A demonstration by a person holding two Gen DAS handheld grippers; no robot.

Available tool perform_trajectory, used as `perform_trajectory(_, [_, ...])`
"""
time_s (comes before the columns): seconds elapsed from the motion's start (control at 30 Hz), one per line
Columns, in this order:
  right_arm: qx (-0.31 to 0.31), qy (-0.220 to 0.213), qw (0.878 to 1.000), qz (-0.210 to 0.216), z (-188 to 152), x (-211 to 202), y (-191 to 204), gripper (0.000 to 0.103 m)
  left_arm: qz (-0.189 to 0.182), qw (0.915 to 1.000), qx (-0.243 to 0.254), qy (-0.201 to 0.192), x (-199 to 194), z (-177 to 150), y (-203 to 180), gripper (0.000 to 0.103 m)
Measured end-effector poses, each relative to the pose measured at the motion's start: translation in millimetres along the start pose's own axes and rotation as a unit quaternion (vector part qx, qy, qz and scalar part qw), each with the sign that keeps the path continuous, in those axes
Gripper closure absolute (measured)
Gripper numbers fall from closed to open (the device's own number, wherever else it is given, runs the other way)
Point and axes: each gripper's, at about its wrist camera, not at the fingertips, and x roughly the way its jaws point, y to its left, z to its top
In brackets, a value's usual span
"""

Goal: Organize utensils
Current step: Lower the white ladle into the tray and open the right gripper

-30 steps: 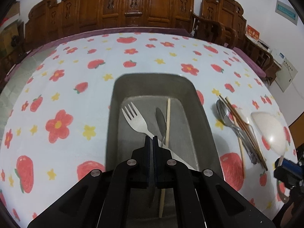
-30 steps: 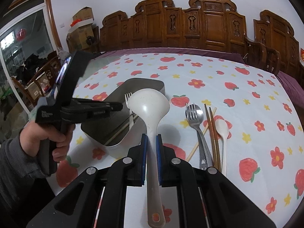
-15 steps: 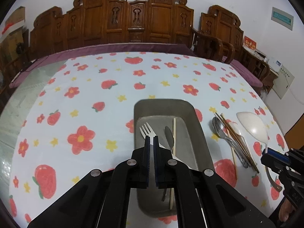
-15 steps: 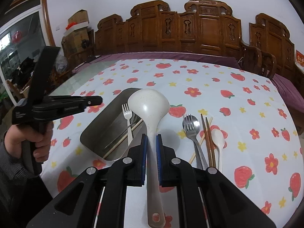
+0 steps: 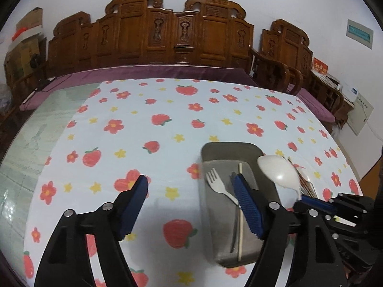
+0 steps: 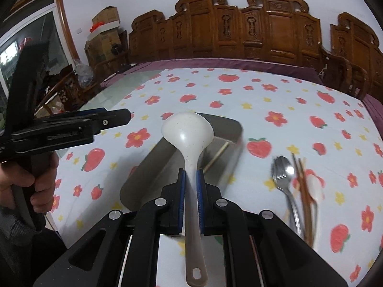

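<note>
A grey metal tray (image 5: 229,149) (image 6: 235,129) lies on the strawberry tablecloth and holds a fork (image 5: 216,185) and a chopstick (image 5: 240,215). My right gripper (image 6: 190,178) is shut on the handle of a white ladle (image 6: 188,130), whose bowl hangs over the tray; the ladle also shows in the left wrist view (image 5: 278,172). My left gripper (image 5: 191,189) is open and empty, above the cloth at the tray's left side. A metal spoon (image 6: 283,171), brown chopsticks (image 6: 302,186) and a white spoon (image 6: 316,186) lie right of the tray.
The tablecloth (image 5: 148,124) covers a glass-topped table (image 5: 36,129) with a purple edge. Carved wooden chairs (image 5: 182,33) line the far side and right. The person's left hand (image 6: 21,186) holds the left gripper's handle at the left of the right wrist view.
My left gripper has opened and drawn back and to the left of the tray. My right gripper has carried the ladle left, over the tray.
</note>
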Motion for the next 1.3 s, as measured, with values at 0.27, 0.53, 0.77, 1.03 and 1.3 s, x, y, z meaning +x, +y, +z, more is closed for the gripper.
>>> perform_trajectory(0.27, [0.023, 0.027, 0.999, 0.003, 16, 45, 4, 0.092, 0.017, 0.9998, 0.003, -0.010, -4, 3, 16, 0.029])
perform_trajectory(0.53, [0.071, 0.056, 0.996, -0.015, 19, 80, -4, 0.092, 0.029, 0.9995, 0.000, -0.015, -6, 4, 25, 0.029])
perform_trajectory(0.77, [0.078, 0.069, 0.995, -0.013, 16, 93, -1, 0.092, 0.034, 0.9993, -0.007, -0.010, -3, 3, 30, 0.029])
perform_trajectory(1.03, [0.072, 0.069, 0.995, 0.023, 16, 94, 7, 0.089, 0.021, 0.9997, -0.009, -0.003, -1, 2, 28, 0.029])
perform_trajectory(1.3, [0.021, 0.030, 0.999, 0.016, 12, 51, 3, 0.089, 0.008, 1.0000, 0.001, -0.004, -1, 0, 11, 0.029])
